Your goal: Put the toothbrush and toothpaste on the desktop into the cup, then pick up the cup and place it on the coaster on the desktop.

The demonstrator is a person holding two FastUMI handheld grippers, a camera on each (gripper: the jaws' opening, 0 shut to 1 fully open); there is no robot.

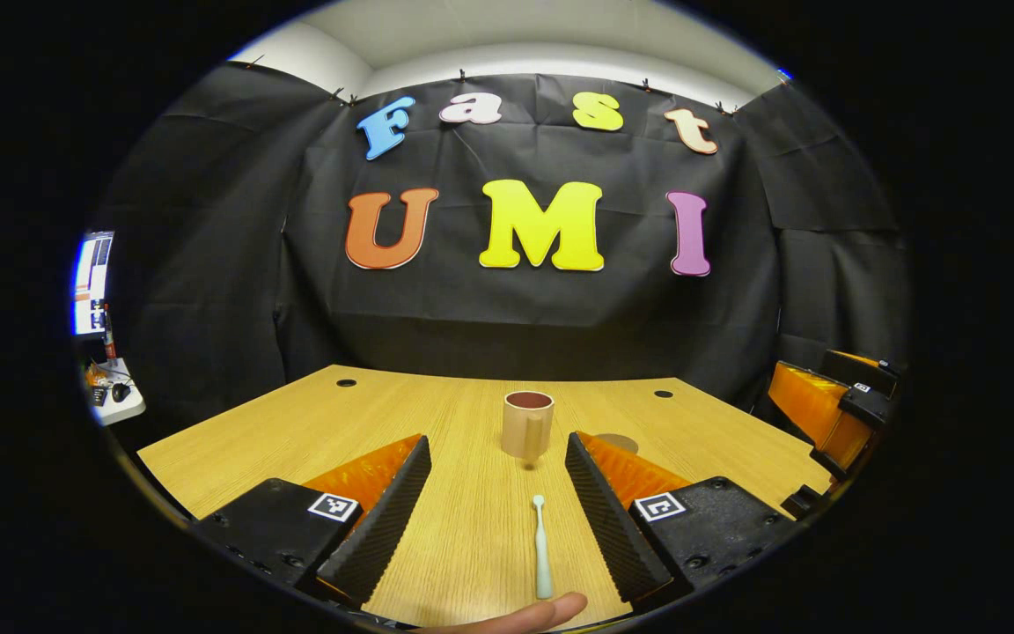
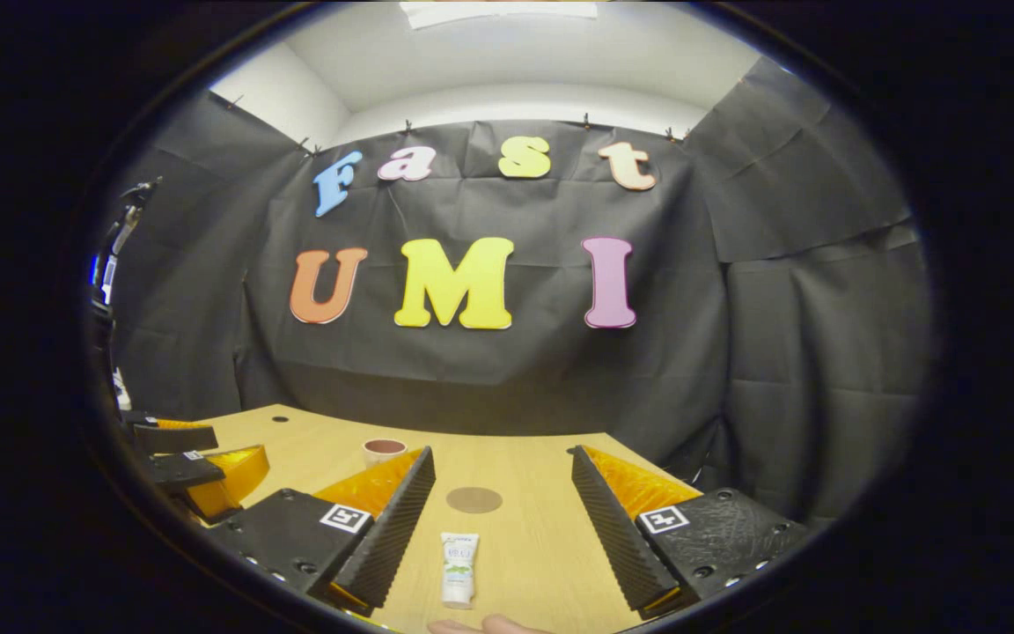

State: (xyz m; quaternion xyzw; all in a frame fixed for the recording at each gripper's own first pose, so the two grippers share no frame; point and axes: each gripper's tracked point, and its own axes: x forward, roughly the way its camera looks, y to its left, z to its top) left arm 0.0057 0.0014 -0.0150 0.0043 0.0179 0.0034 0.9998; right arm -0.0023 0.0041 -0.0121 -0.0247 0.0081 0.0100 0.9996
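A pale toothbrush (image 1: 541, 546) lies on the wooden desktop (image 1: 296, 431) between the spread fingers of my open left gripper (image 1: 496, 511). Beyond it stands a tan cup (image 1: 526, 424) with a dark inside. A round brown coaster (image 1: 620, 442) peeks out behind the right finger. In the right gripper view a white toothpaste tube (image 2: 459, 556) lies flat between the fingers of my open right gripper (image 2: 502, 519). The coaster (image 2: 473, 499) sits just past the tube, and the cup (image 2: 383, 451) stands farther left, partly behind the left finger.
The right gripper (image 1: 833, 405) hovers at the desk's right edge in the left gripper view; the left gripper (image 2: 194, 467) shows at the far left of the right gripper view. A fingertip (image 1: 516, 616) pokes in at the bottom. A side table with a screen (image 1: 91, 282) stands left.
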